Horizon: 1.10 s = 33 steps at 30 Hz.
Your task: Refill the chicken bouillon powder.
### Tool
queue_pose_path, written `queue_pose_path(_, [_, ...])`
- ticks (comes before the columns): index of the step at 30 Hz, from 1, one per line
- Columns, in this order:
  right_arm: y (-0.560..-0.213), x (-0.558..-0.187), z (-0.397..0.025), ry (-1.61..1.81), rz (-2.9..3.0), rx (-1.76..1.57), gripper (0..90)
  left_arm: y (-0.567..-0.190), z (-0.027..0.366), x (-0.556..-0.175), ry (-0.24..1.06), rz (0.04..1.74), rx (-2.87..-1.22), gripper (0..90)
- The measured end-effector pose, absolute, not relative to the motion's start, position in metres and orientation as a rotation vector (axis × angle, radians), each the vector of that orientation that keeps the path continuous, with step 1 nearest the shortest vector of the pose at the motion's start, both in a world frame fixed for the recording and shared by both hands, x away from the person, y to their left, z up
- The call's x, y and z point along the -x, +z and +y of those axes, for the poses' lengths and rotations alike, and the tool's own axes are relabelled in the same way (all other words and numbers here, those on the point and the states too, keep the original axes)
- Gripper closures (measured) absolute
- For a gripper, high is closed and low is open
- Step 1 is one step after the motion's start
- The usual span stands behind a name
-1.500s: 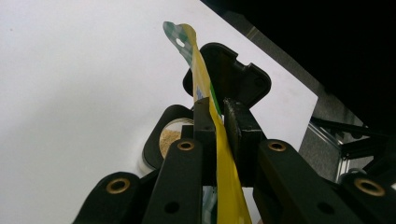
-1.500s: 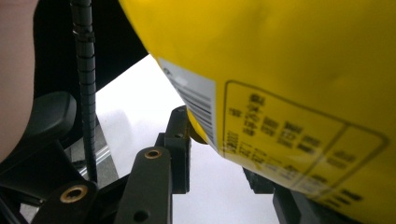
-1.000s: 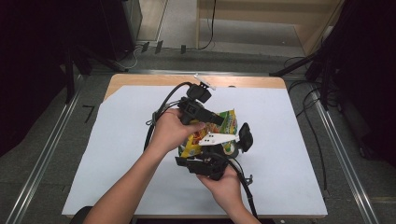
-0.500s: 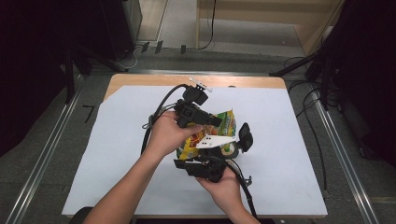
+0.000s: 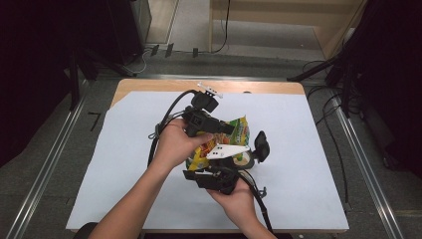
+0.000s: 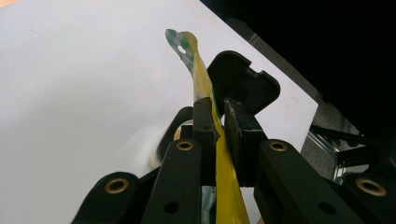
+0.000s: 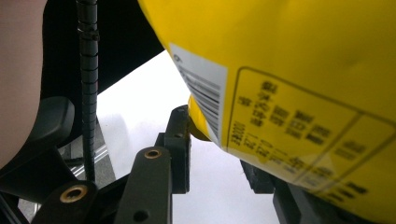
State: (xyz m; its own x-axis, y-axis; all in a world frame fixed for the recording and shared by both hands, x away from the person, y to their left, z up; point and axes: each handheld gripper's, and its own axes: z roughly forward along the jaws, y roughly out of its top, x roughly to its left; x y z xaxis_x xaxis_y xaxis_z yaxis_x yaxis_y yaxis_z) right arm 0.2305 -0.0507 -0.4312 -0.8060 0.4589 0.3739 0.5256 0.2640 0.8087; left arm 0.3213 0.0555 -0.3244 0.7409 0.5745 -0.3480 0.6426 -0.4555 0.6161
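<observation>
Working from the left, I am seeing plenty of bare white sheet (image 5: 124, 164) on the table (image 5: 149, 85) beyond my left hand (image 5: 175, 142), and open sheet on the far right too. My left gripper (image 5: 219, 128) is clamping the flat top edge of the yellow packet (image 5: 239, 130); in the left gripper view its jaws are pressing nearly together on the thin sealed strip (image 6: 205, 93). The packet is hanging over the middle of the sheet, its long axis running from near me up and away to the right. My right gripper (image 5: 234, 159) is sitting just below; in the right gripper view the packet's printed back (image 7: 289, 93) is covering the space between the jaws, which are standing apart, and I cannot tell whether they are gripping it. My hands are hiding the packet's lower end.
</observation>
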Motion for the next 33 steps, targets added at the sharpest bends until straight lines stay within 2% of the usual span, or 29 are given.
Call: queue_pose_path(33, [-0.432, -0.232, -0.046, -1.568, -2.446, 0.924, 68.2, -0.329, 0.064, -0.319, -0.148, 0.966, -2.117, 83.4])
